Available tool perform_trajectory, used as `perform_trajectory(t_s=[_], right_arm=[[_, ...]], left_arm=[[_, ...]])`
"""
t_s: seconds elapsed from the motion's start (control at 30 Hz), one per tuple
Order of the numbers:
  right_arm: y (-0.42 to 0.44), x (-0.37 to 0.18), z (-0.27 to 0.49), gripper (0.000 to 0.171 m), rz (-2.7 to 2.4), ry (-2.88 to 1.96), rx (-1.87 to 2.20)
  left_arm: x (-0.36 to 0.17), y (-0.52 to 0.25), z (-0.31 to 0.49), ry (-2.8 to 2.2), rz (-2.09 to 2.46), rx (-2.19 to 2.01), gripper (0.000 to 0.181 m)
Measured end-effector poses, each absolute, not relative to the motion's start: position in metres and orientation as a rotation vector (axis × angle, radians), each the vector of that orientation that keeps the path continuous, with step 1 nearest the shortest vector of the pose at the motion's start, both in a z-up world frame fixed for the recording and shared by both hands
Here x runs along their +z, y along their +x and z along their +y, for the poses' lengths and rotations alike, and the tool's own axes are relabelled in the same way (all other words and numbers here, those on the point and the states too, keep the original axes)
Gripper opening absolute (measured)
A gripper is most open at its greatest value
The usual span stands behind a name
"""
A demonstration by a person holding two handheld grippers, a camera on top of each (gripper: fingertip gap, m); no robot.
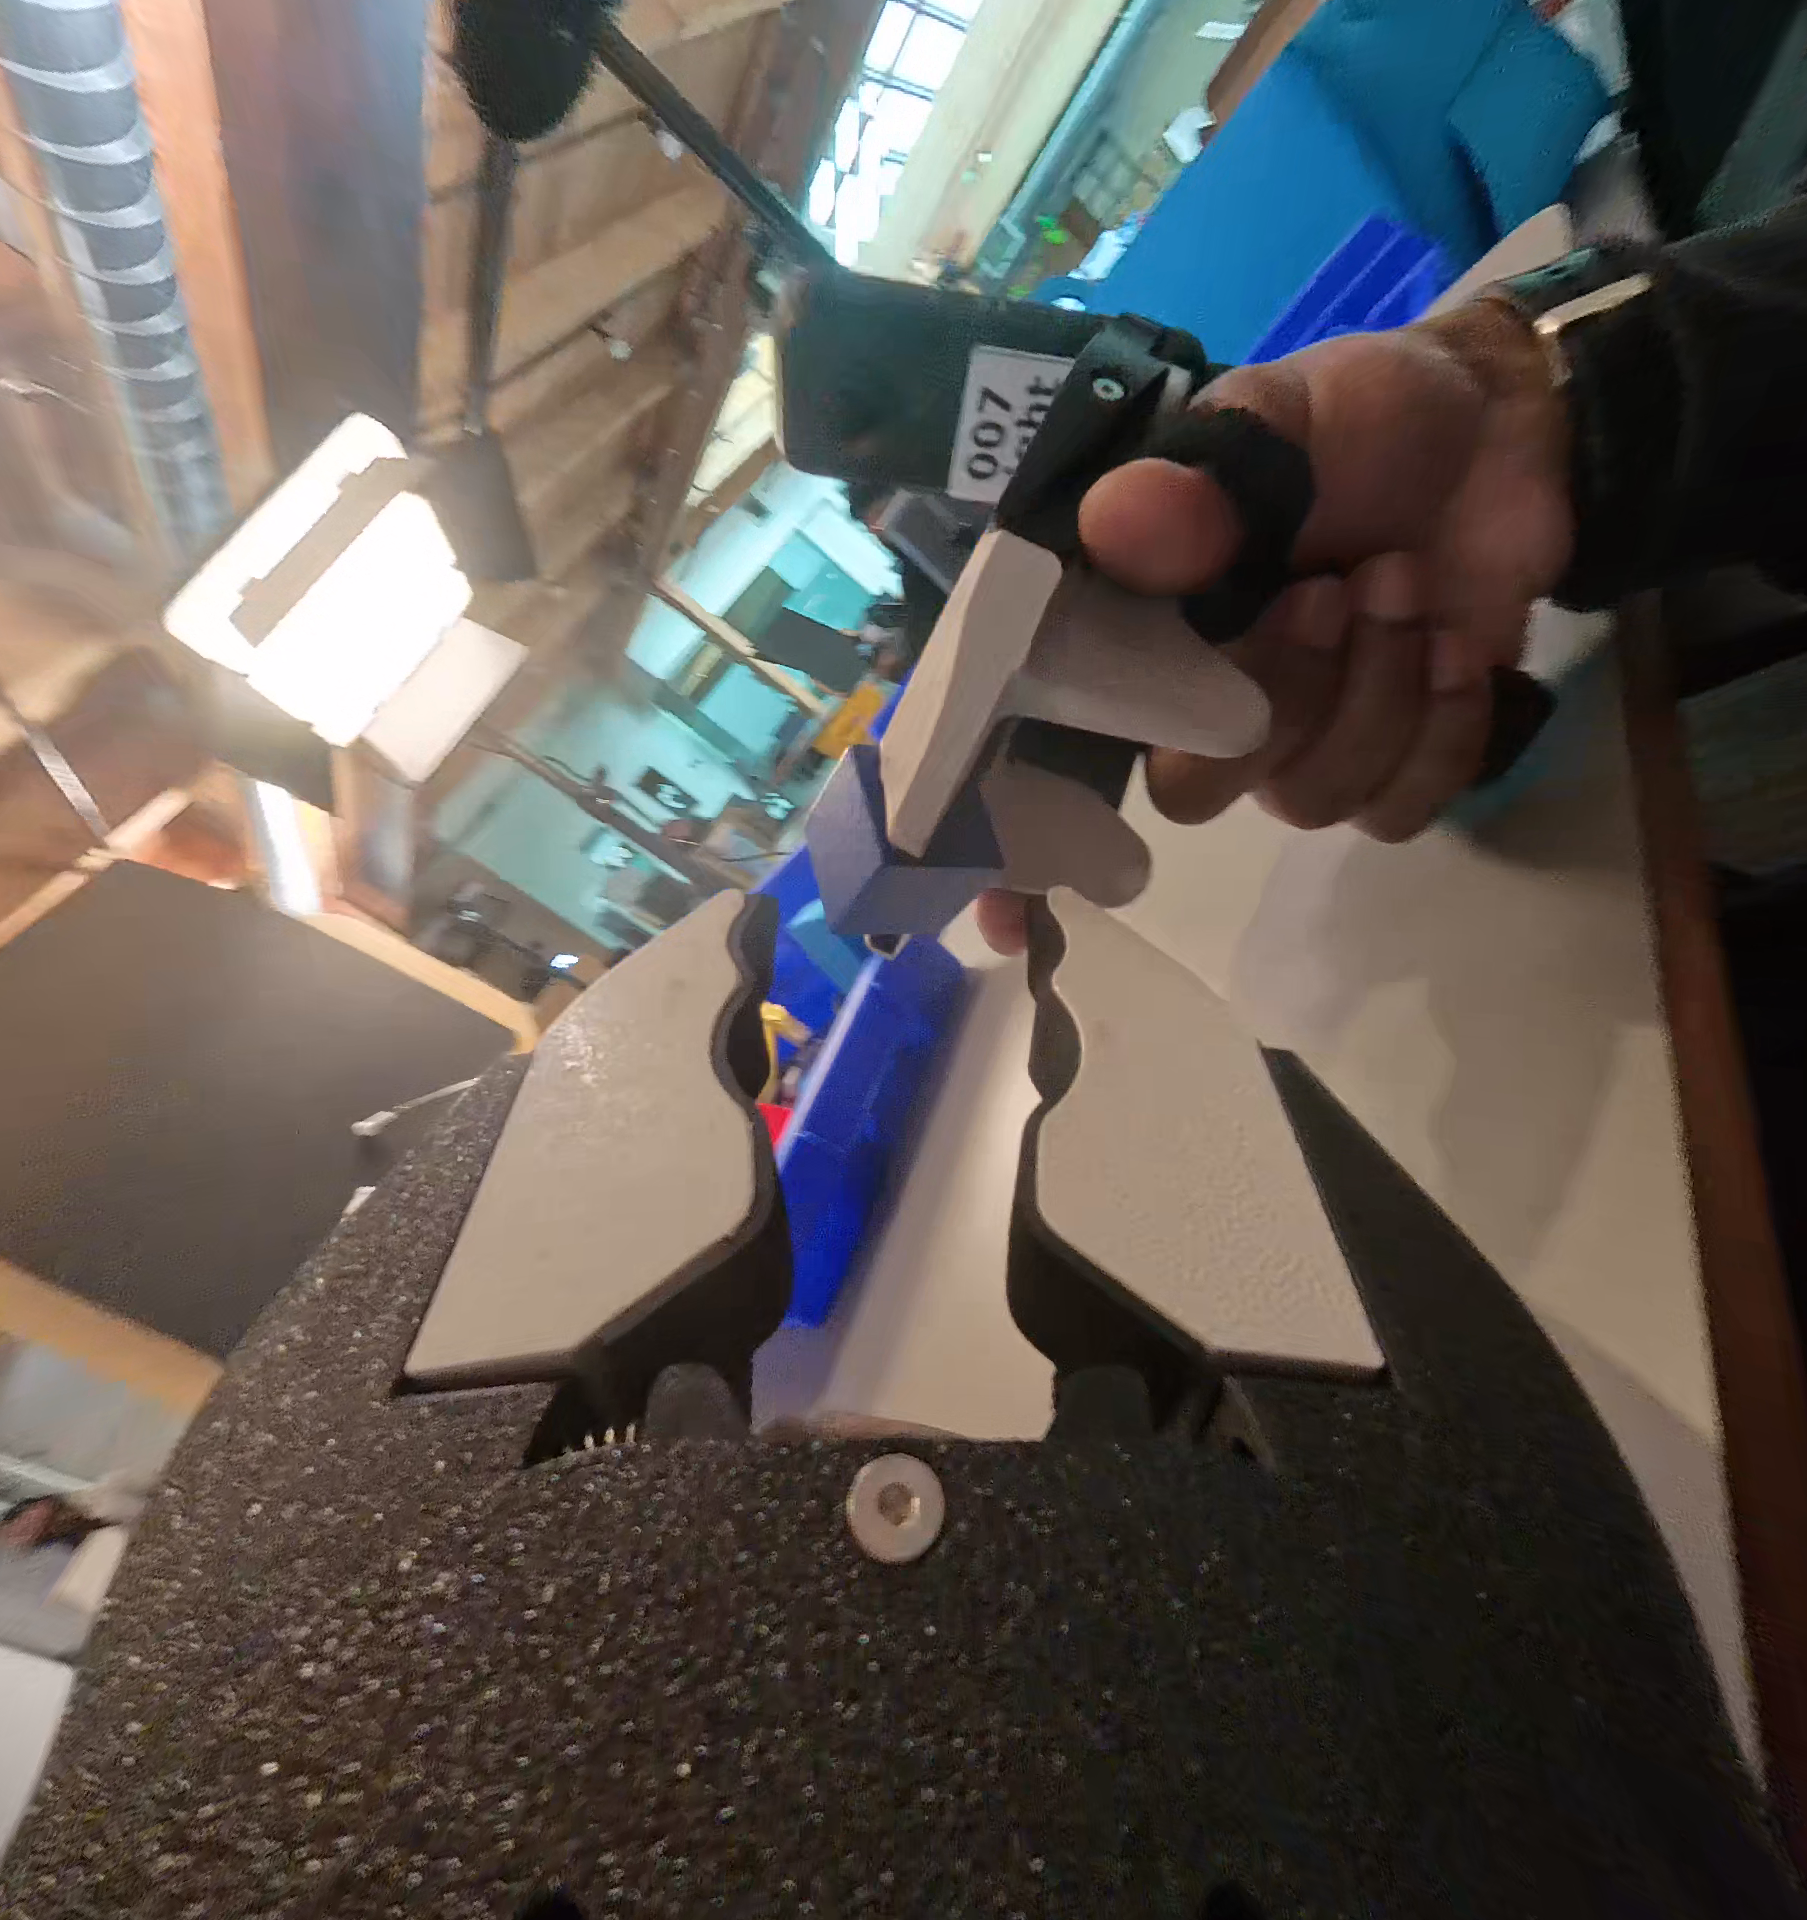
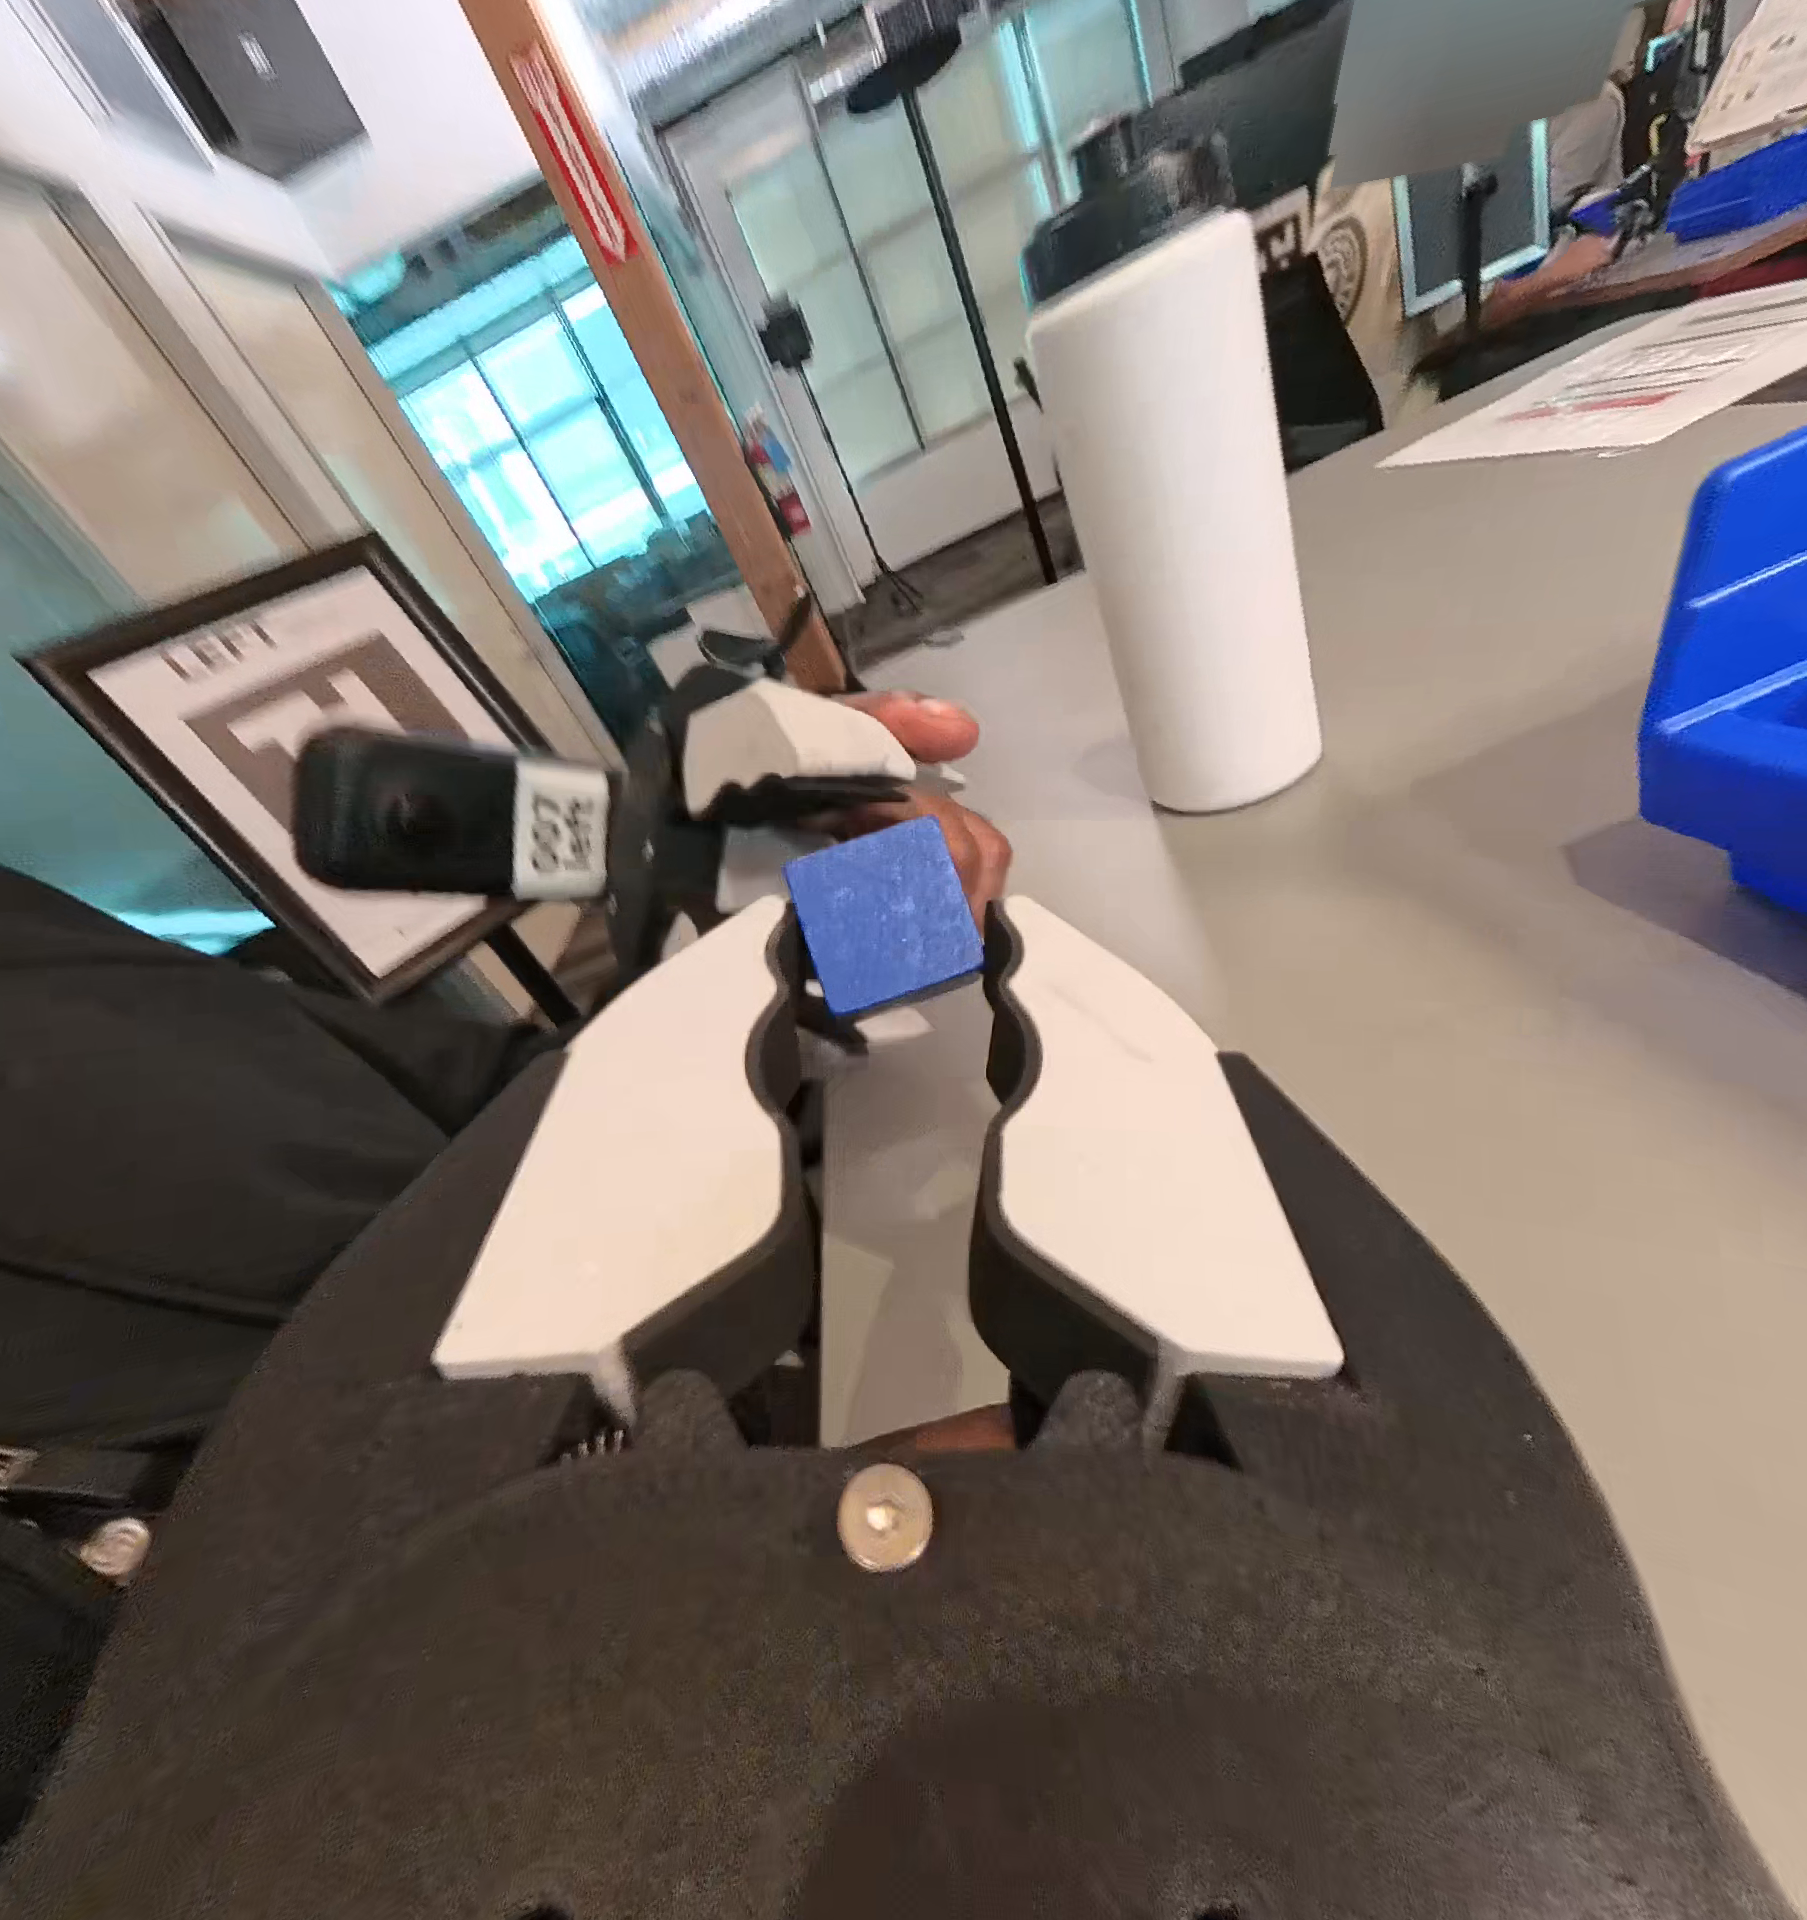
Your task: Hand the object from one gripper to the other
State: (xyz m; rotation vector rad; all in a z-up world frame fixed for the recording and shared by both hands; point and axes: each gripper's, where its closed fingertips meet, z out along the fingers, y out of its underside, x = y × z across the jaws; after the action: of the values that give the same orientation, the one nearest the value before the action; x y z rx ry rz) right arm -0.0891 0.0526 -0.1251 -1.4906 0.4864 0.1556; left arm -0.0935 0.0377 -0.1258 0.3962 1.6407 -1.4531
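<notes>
We are mid-handover, both tools held up off the grey worktop (image 2: 1398, 727). The right gripper (image 2: 883, 920) has its jaws closed onto the blue cube (image 2: 883, 914), which sits clamped at the fingertips; in the left wrist view the same cube (image 1: 894, 862) shows pinched between the far tool's white fingers. The left gripper (image 1: 899, 925) has its jaws spread wide with nothing between them, its tips just below the cube and apart from it. We judge the receiving step is in hand: the left gripper needs to come up around the cube's free faces, crosswise to the right one's fingers, and close before the right lets go. A blue bin (image 2: 1761, 707) and a white tumbler (image 2: 1179, 520) stand toward the worktop's far edge.
</notes>
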Motion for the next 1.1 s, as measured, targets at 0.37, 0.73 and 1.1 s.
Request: perform_trajectory(t_s=[0.37,0.73,1.1], right_arm=[[-0.078,-0.122,0.049,0.037,0.496,-1.446,0.036],[-0.078,-0.116,0.035,0.054,0.096,-1.724,-0.698],[-0.091,-0.053,0.022,0.052,-0.269,-1.678,-0.959]], left_arm=[[-0.116,-0.080,0.028,0.267,1.499,-1.385,0.030],[-0.104,-0.069,0.052,-0.155,1.792,-2.088,0.030],[-0.049,-0.073,0.041,-0.273,1.960,-2.362,0.029]])
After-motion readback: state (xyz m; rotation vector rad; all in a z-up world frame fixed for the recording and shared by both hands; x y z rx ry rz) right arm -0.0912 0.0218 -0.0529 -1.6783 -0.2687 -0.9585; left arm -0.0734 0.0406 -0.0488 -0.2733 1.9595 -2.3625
